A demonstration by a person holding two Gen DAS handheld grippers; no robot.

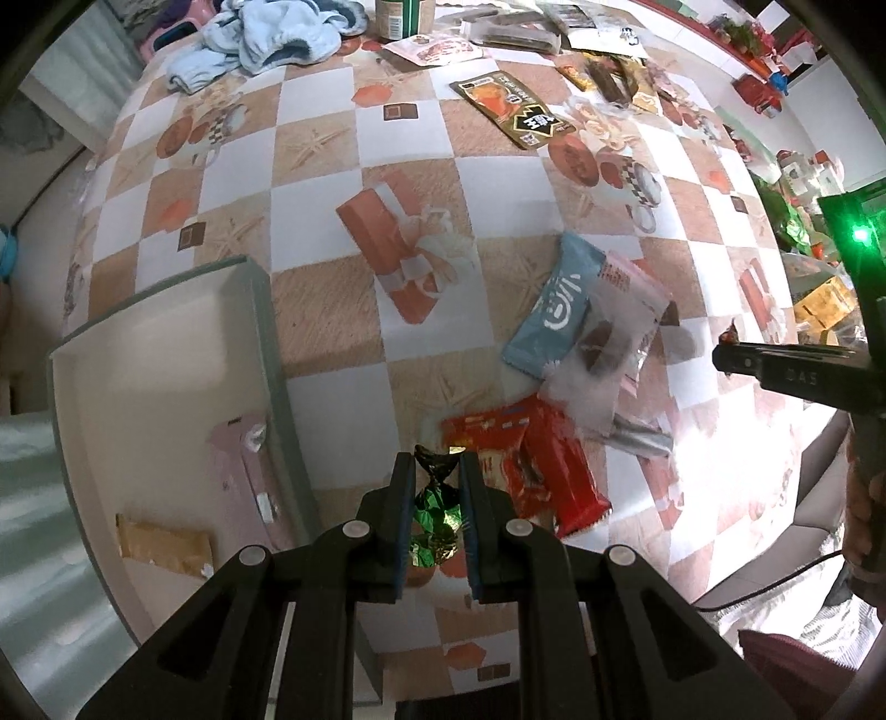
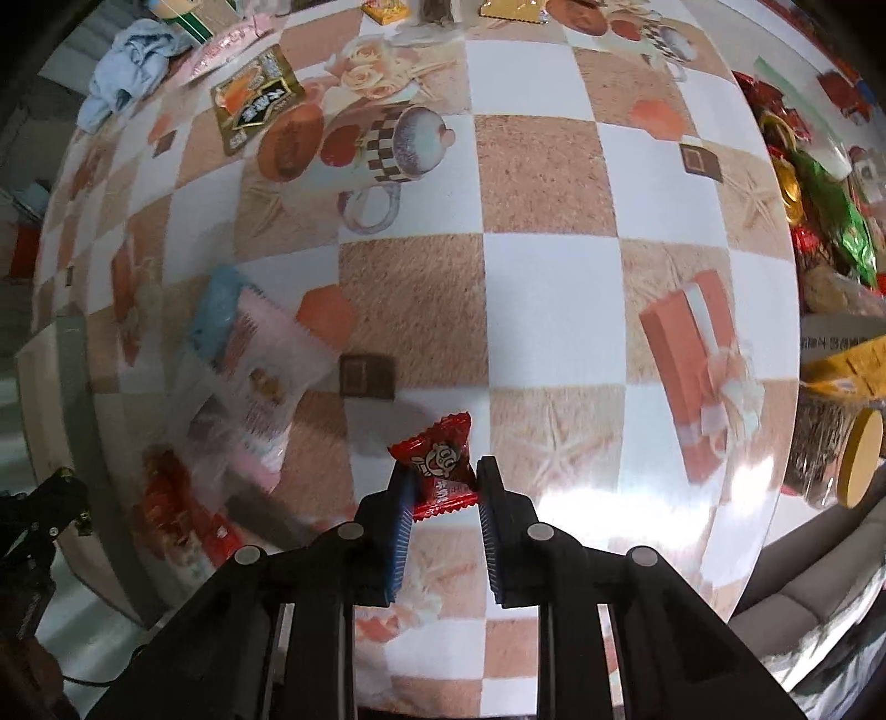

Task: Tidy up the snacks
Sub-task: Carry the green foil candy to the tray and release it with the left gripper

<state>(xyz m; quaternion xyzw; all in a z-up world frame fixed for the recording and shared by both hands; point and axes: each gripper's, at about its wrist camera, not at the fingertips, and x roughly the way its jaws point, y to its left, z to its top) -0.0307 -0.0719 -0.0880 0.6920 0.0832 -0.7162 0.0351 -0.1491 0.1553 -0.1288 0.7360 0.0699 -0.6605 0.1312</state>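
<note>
My left gripper (image 1: 436, 471) is shut on a green foil-wrapped candy (image 1: 436, 518), held above the table beside a white box (image 1: 160, 376). A pink packet (image 1: 249, 476) and a tan packet (image 1: 163, 545) lie inside that box. Right of the gripper sit red wrappers (image 1: 531, 471), a blue packet (image 1: 556, 310) and a clear pink packet (image 1: 609, 332). My right gripper (image 2: 441, 476) is shut on a small red candy packet (image 2: 440, 465) with a cartoon face, above the checked tablecloth. Its black body (image 1: 797, 376) shows at the right edge of the left wrist view.
A brown-gold snack pouch (image 1: 512, 108) and several other packets lie at the far side, with a blue cloth (image 1: 266, 39) and a green jar (image 1: 396, 16). More snacks, a green bag (image 2: 836, 216) and a yellow-lidded jar (image 2: 841, 465) crowd the right table edge.
</note>
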